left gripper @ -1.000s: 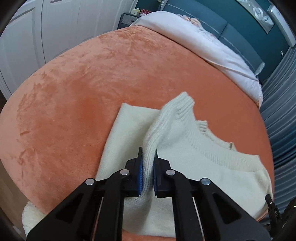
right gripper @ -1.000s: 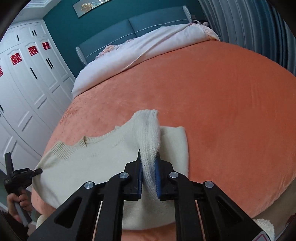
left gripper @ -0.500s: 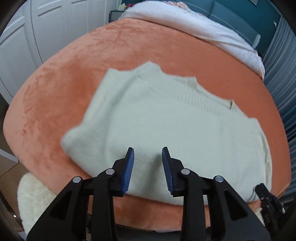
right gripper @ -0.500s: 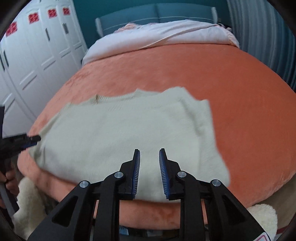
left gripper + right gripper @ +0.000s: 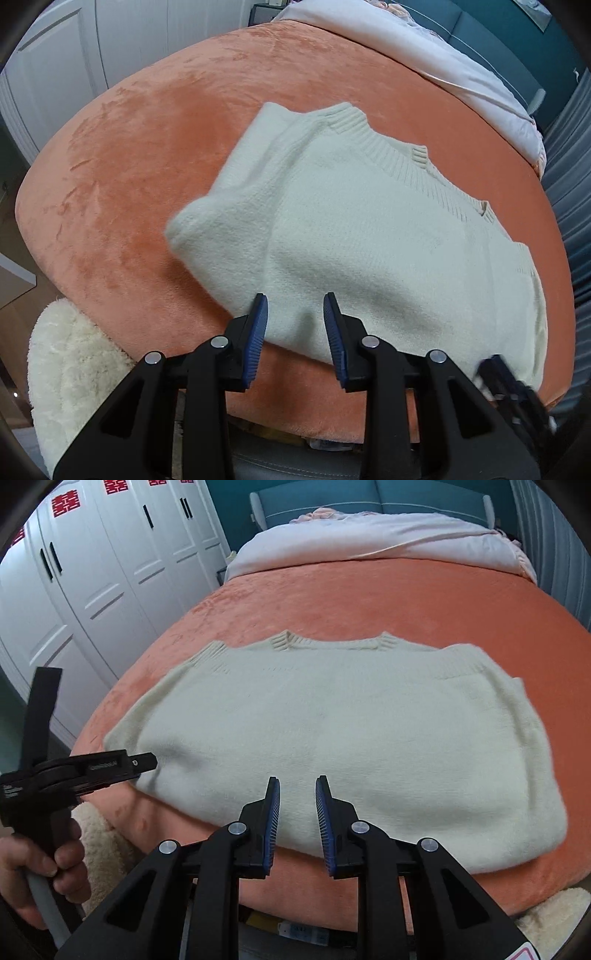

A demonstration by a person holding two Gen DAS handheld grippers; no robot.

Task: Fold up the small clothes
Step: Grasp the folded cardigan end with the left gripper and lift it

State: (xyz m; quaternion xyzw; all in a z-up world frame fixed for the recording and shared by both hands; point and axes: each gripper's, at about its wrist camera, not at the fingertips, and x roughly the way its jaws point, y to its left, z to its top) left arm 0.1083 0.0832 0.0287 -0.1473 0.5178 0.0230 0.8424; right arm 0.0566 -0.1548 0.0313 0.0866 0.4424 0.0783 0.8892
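A cream knitted sweater (image 5: 369, 229) lies flat on the orange blanket (image 5: 147, 140), sleeves folded in, ribbed collar at the far side. It also shows in the right wrist view (image 5: 332, 720). My left gripper (image 5: 295, 306) is open and empty, held just above the sweater's near hem. My right gripper (image 5: 297, 786) is open and empty, also over the near hem. The left gripper's body and the hand holding it show in the right wrist view (image 5: 74, 768), at the sweater's left corner.
The bed's near edge (image 5: 332, 882) runs just below the sweater. A fluffy cream rug (image 5: 70, 369) lies on the floor. A pale duvet (image 5: 369, 539) covers the bed's far end. White wardrobes (image 5: 92, 572) stand on the left, curtains (image 5: 554, 535) on the right.
Both grippers let go of the sleeves they held a second ago and opened. They pulled back to the near hem. The sleeves now lie flat on the sweater.
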